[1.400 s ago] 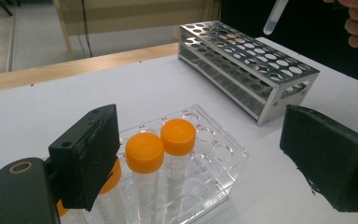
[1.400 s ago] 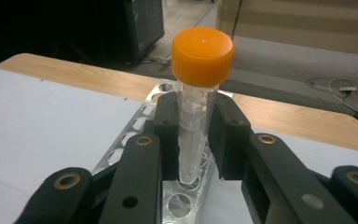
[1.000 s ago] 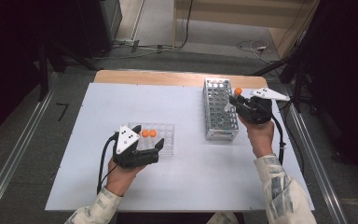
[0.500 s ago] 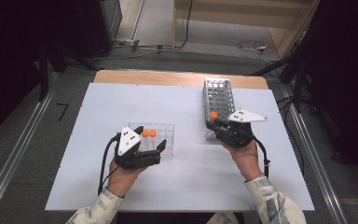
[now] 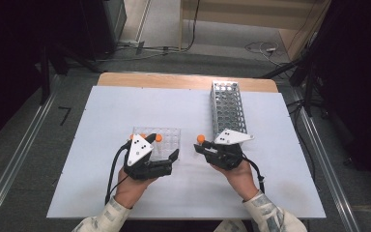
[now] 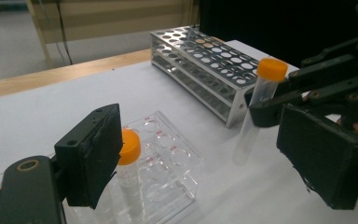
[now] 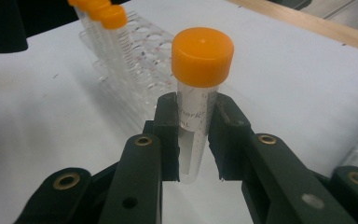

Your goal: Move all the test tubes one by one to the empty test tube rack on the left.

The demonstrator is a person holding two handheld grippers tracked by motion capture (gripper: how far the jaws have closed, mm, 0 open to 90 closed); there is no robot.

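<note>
An orange-capped clear tube (image 7: 200,84) stands upright in my right gripper (image 7: 198,121), which is shut on it below the cap. In the high view this tube (image 5: 200,139) and right gripper (image 5: 204,147) hang just right of the clear plastic rack (image 5: 166,137). My left gripper (image 5: 166,151) is open at the near side of that rack. Between its spread jaws in the left gripper view sits the clear rack (image 6: 168,158), holding an orange-capped tube (image 6: 128,154). Farther off there, the right gripper (image 6: 317,88) carries its tube (image 6: 261,102).
A long metal tube rack (image 5: 228,108) lies on the white table (image 5: 125,106) at the back right, also seen as the metal rack (image 6: 200,60). Several orange-capped tubes (image 7: 107,16) stand in the clear rack (image 7: 140,51). A wooden edge (image 5: 174,79) runs along the far side.
My right gripper has carried the orange-capped tube from the metal rack leftward and nearer, down beside the clear rack. The left gripper has stayed in place.
</note>
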